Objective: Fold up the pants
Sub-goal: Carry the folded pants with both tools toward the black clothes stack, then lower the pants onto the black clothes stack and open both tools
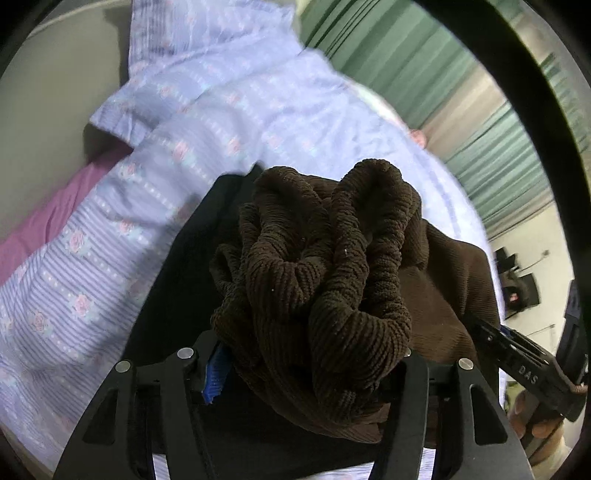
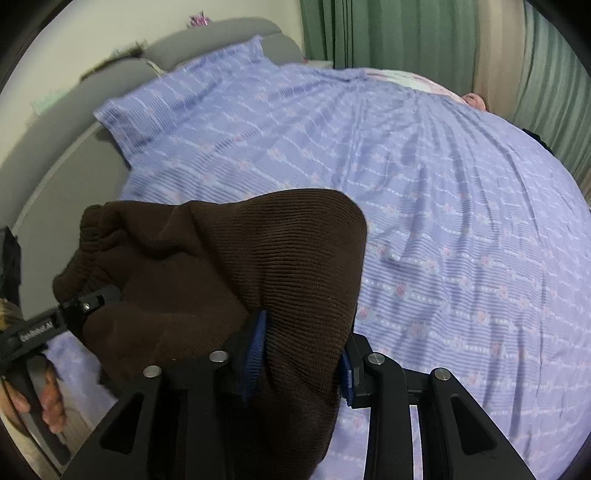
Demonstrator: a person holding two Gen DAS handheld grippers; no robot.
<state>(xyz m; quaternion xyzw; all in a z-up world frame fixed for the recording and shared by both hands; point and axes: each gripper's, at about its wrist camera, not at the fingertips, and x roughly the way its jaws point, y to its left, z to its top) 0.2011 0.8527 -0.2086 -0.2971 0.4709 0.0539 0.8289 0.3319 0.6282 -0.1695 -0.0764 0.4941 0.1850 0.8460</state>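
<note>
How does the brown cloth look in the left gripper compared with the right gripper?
The left gripper holds a bunched, gathered wad of the brown corduroy pants; the right gripper holds a smoother, flatter fold. Both jaws are closed on the same pants above the lilac bedspread.

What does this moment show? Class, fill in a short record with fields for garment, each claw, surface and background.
garment: brown ribbed pants, bunched, held by both claws
left claw: shut on the gathered waistband
right claw: shut on a fold of the pants
surface: bed with lilac floral sheet
background: green curtain, grey headboard
</note>
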